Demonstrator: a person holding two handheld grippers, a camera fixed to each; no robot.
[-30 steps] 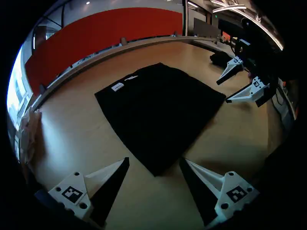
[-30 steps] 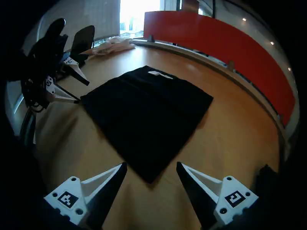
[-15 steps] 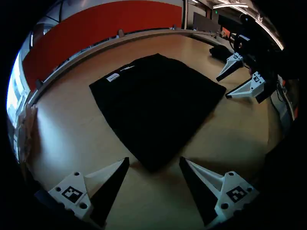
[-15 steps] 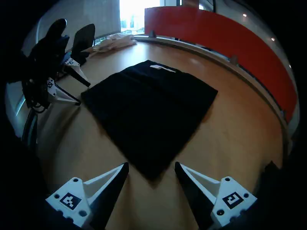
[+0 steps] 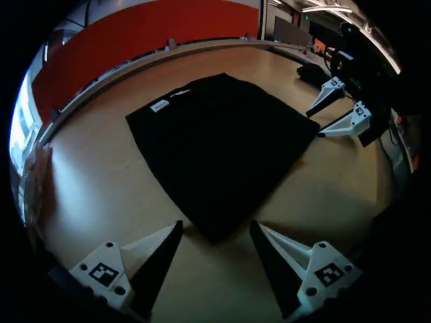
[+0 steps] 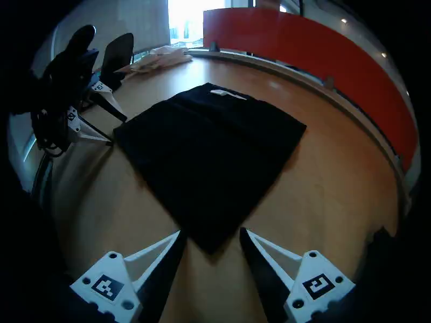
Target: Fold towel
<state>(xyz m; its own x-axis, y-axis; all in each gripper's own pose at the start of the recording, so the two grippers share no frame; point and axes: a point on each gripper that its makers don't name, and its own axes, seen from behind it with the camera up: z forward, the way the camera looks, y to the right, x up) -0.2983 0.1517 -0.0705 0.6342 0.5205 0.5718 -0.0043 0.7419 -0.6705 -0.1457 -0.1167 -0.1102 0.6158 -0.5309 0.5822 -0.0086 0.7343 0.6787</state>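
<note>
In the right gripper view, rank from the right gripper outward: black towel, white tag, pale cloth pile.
1. Black towel: corner seen between the fingers of the right gripper.
2. White tag: towel's far edge.
3. Pale cloth pile: far end of the table, left.

I count one black towel (image 5: pixel 221 145) on one wooden table (image 5: pixel 97 177); two small white tags (image 5: pixel 158 106) on the towel, going by the left gripper view; two grippers, the left gripper (image 5: pixel 215 239) and the right gripper (image 6: pixel 213 239); two fingers (image 5: pixel 156 253) on each, four in all; one square black-and-white marker (image 5: pixel 103 273) per finger, so four markers; one long red wall panel (image 6: pixel 323 48); one heap of pale cloth (image 6: pixel 161 54) at the table's far edge; one dark object (image 5: pixel 311 72) on the table, too dim for me to name.
</note>
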